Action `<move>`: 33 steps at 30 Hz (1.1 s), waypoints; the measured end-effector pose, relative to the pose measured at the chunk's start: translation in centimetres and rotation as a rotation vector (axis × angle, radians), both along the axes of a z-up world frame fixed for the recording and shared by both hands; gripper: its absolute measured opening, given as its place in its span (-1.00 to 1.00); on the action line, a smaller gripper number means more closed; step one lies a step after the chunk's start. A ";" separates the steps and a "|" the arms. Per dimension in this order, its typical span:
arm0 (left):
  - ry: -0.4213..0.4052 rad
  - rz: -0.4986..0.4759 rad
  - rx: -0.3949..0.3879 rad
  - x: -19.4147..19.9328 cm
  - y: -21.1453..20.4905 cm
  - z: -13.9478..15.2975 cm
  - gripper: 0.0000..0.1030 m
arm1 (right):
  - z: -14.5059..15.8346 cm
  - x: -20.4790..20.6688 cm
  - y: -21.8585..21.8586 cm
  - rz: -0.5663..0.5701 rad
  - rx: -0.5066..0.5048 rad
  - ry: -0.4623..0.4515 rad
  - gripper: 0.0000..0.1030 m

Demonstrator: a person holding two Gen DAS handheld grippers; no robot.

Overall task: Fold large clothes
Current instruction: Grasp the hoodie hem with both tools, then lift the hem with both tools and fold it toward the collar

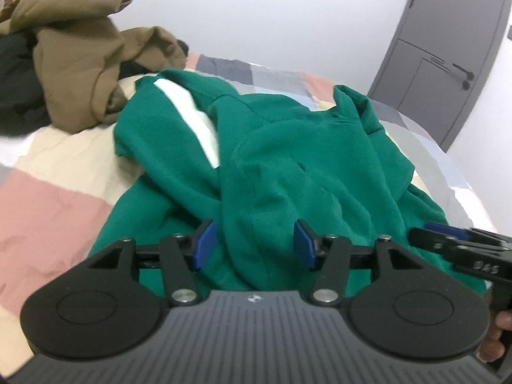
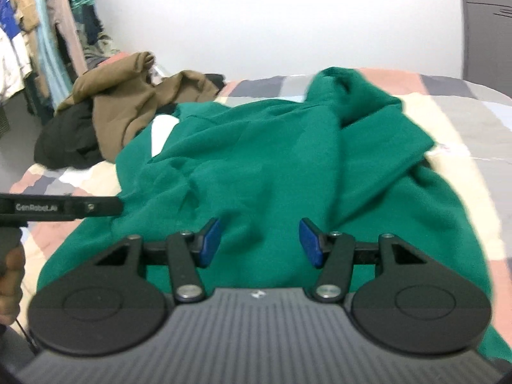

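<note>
Green hoodie (image 1: 288,160) rumpled ahead of both hand-held grippers, left (image 1: 252,244) & right (image 2: 260,243), jaws spread, empty. Pre-grasp; next: pinch near hem, flatten.

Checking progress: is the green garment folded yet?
Not folded: the green garment lies rumpled and bunched across the bed, white lining showing.

Both views are evenly and softly lit, bright on the white wall (image 1: 272,16) with no glare and only faint shadows in the folds of the green garment (image 1: 288,166). Fisheye distortion bows the grey door (image 1: 448,57) and curves the bed (image 1: 57,211) toward the edges. The right wrist view is softer, with motion blur smearing the green garment (image 2: 272,160) and the hanging clothes (image 2: 41,32).
</note>
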State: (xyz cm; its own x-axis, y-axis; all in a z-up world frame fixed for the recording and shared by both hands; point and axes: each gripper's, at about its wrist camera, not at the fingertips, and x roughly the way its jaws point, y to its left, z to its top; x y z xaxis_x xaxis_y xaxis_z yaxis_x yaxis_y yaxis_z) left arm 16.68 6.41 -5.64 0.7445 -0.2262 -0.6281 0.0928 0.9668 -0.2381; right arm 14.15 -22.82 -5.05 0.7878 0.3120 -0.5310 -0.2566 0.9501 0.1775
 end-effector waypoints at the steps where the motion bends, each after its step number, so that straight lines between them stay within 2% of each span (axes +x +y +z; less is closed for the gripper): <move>1: 0.000 0.008 -0.005 -0.3 0.3 0.1 0.20 | 0.2 -0.3 -0.6 -0.014 0.005 0.008 0.09; 7: 0.046 0.085 -0.010 -1.2 2.5 -0.1 0.30 | 0.5 -2.1 -5.6 -0.182 0.012 0.067 0.09; 8: 0.054 0.099 -0.017 -1.2 3.0 -0.1 0.32 | 0.5 -2.2 -6.6 -0.218 0.015 0.081 0.15; 9: 0.063 0.118 -0.026 -1.3 3.6 -0.2 0.33 | 0.4 -2.4 -7.7 -0.256 0.020 0.095 0.22; 11: 0.091 0.164 -0.049 -1.2 5.0 -0.4 0.37 | 0.0 -2.5 -9.6 -0.336 0.037 0.126 0.62; 15: 0.152 0.257 -0.112 -1.0 7.8 -1.1 0.37 | -2.0 -2.5 -13.8 -0.501 0.162 0.232 0.67; 19: 0.222 0.352 -0.215 -0.9 10.6 -2.6 0.37 | -4.2 -1.6 -16.9 -0.600 0.308 0.338 0.67; 23: 0.282 0.429 -0.249 -0.7 12.3 -4.0 0.37 | -6.4 -1.1 -17.2 -0.532 0.472 0.428 0.71; 27: 0.320 0.470 -0.234 -0.3 12.7 -4.9 0.37 | -6.0 -0.8 -15.8 -0.448 0.454 0.430 0.72; 33: 0.356 0.401 -0.238 -0.2 11.6 -5.7 0.46 | -5.1 -0.2 -13.3 -0.228 0.485 0.437 0.72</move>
